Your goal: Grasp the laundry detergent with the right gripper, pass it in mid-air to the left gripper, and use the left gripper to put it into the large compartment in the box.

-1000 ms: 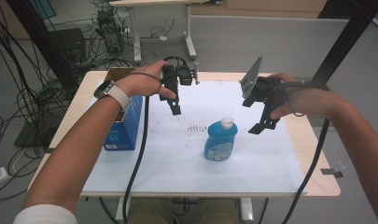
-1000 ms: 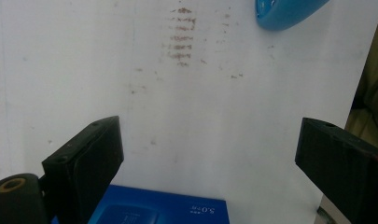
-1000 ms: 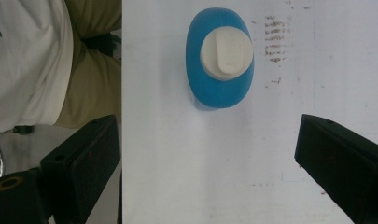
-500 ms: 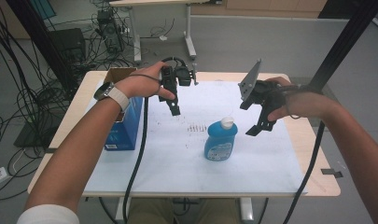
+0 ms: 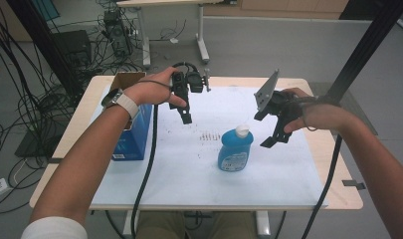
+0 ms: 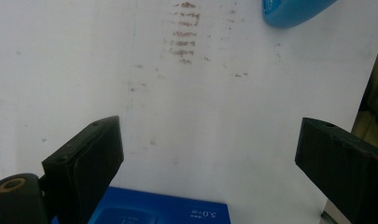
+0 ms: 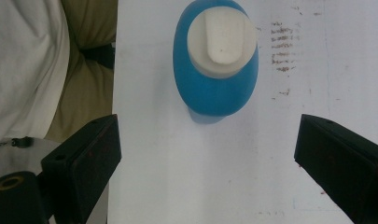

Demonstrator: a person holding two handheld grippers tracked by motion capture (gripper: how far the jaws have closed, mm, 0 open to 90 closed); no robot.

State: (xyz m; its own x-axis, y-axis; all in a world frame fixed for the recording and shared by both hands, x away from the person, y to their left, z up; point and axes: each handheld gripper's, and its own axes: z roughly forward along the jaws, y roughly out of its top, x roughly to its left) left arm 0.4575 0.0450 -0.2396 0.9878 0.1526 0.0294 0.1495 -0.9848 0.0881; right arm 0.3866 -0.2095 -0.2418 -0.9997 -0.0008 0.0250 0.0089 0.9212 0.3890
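Blue bottle (image 5: pixel 235 150) with a white cap (image 7: pixel 218 38) stands upright on the white sheet (image 5: pixel 189 169) covering the table (image 5: pixel 346 191) — between 2 raised claws. Right claw (image 5: pixel 277 130) hovers just beside it, jaws wide apart, empty; left claw (image 5: pixel 185 113) likewise spread, near the blue box (image 5: pixel 129 142).

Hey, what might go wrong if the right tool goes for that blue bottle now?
The blue bottle stands upright and alone on the white sheet, so a push from one jaw could tip it over.
The right tool, jaws open, hovers beside the bottle rather than around it; closing now would likely grasp nothing.
The bottle's rounded shoulders under the white cap may let it slip if it is gripped high.
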